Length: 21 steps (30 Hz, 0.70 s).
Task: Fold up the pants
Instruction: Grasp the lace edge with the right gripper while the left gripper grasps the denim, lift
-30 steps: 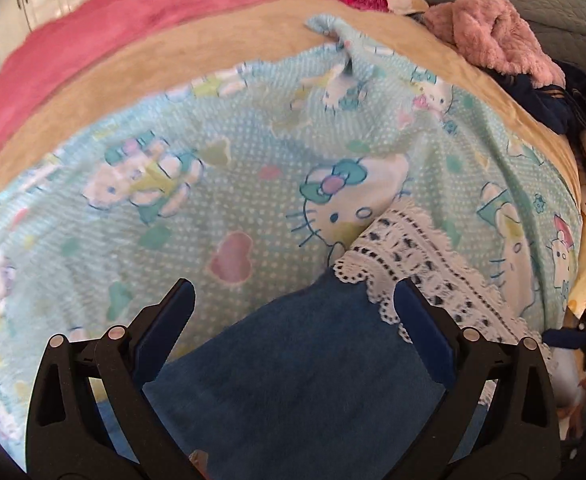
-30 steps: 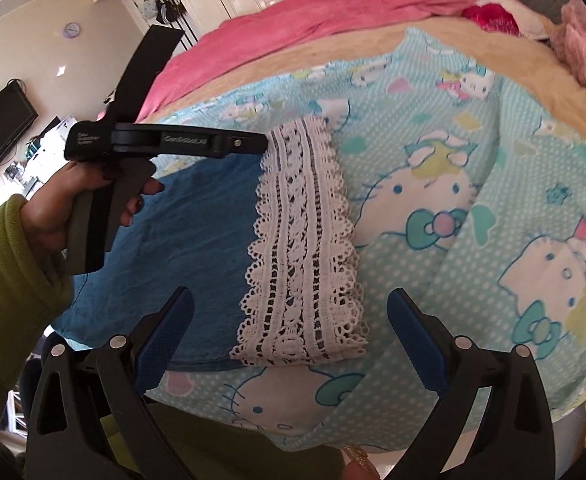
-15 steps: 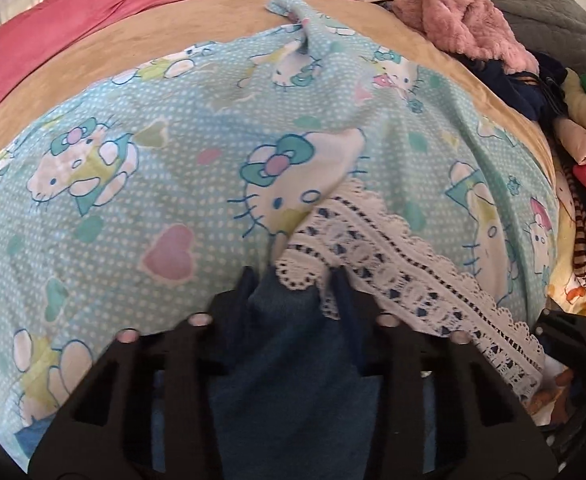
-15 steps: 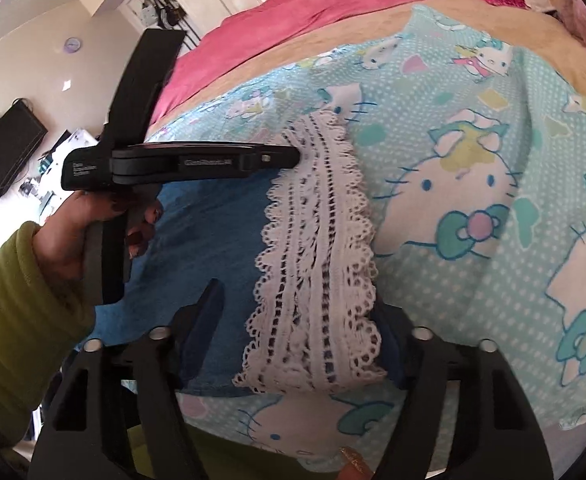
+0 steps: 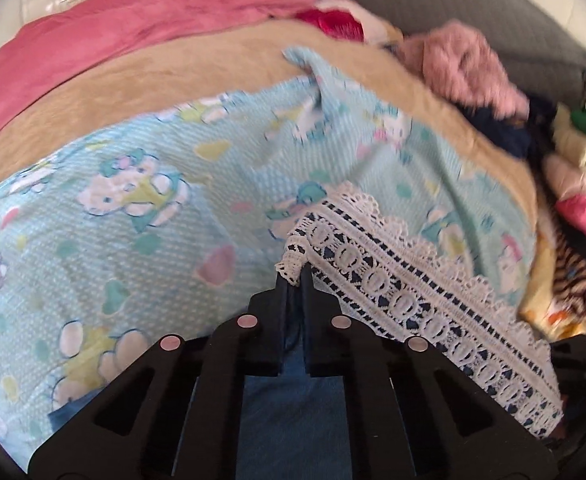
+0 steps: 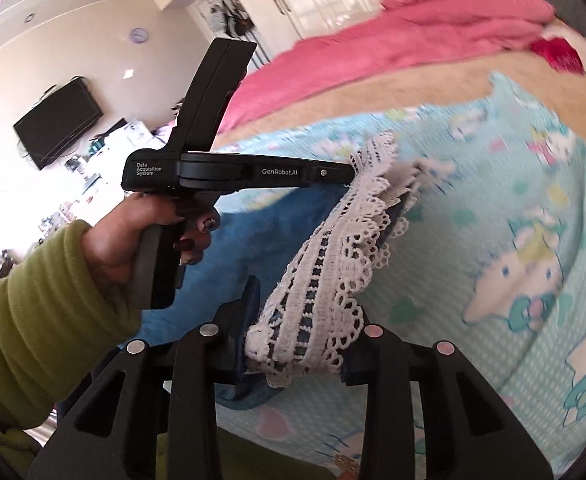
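Note:
Blue denim pants (image 5: 293, 412) with a white lace hem (image 5: 413, 292) lie on a pale blue cartoon-cat sheet (image 5: 133, 240). My left gripper (image 5: 295, 276) is shut on one corner of the lace, pinching it up off the sheet. In the right wrist view the same left gripper (image 6: 347, 174) holds the far corner of the lace hem (image 6: 333, 264), gripped by a hand in a green sleeve (image 6: 33, 320). My right gripper (image 6: 301, 332) has the near corner bunched between its fingers. Its jaws are closing and press on the lace. The denim (image 6: 261, 240) sags between the two grips.
A tan blanket (image 5: 173, 80) and a pink blanket (image 5: 133, 20) lie beyond the sheet. A pile of mixed clothes (image 5: 573, 200) crowds the right edge, with a fluffy pink garment (image 5: 465, 64) at the back. A TV (image 6: 59, 122) hangs on the far wall.
Both grippers went from wide open to closed on the two corners of the lace hem. Both then rose, lifting and bunching the hem off the sheet.

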Motion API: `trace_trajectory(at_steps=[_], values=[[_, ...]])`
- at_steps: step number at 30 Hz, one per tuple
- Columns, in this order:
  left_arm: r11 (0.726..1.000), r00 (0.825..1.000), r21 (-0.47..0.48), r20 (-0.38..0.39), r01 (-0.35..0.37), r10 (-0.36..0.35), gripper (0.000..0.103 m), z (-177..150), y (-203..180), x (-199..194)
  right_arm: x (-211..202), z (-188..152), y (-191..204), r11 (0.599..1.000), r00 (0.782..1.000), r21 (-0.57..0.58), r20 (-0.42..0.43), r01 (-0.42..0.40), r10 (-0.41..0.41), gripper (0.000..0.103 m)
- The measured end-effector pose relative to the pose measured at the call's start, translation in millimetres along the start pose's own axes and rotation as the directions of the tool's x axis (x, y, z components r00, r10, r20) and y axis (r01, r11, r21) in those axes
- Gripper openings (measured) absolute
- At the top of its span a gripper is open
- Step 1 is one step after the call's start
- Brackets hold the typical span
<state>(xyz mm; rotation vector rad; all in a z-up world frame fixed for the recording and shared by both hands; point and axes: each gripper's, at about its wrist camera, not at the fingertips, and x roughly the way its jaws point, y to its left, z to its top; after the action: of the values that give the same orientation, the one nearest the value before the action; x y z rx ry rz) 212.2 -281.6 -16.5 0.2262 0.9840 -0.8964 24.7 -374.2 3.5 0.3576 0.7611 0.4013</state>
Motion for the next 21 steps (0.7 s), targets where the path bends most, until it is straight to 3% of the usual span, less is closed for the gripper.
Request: trace_trajectory(at_steps=[6,10,12,14,18,21], values=[[0.997,0.995,-0.064,0.096,0.035,-0.029,0.001,-7,25,-41,6,17,31,0.996,1.000,-0.091,0.015,-0.001,0.002,0.031],[0.993,0.993,-0.105,0.111,0.048,-0.036,0.001,-21,42,-50,18,24,54,0.988,1.000,-0.153,0.006,-0.005,0.006,0.031],[0.989,0.993,-0.137,0.114,0.054,-0.039,0.006,-31,53,-53,28,30,67,0.980,1.000,-0.201,-0.002,0.009,-0.010,0.031],[0.980,0.992,-0.191,0.125,0.058,-0.035,0.025,-44,70,-61,39,35,84,0.965,0.999,-0.264,-0.029,0.006,-0.015,0.031],[0.957,0.987,-0.291,0.159,0.012,0.036,0.027,-75,99,-94,70,37,125,0.904,0.992,-0.426,-0.124,-0.046,-0.008,0.031],[0.920,0.973,-0.390,0.194,-0.036,0.121,0.029,-113,122,-137,107,19,159,0.827,0.965,-0.546,-0.262,-0.133,-0.018,0.031]])
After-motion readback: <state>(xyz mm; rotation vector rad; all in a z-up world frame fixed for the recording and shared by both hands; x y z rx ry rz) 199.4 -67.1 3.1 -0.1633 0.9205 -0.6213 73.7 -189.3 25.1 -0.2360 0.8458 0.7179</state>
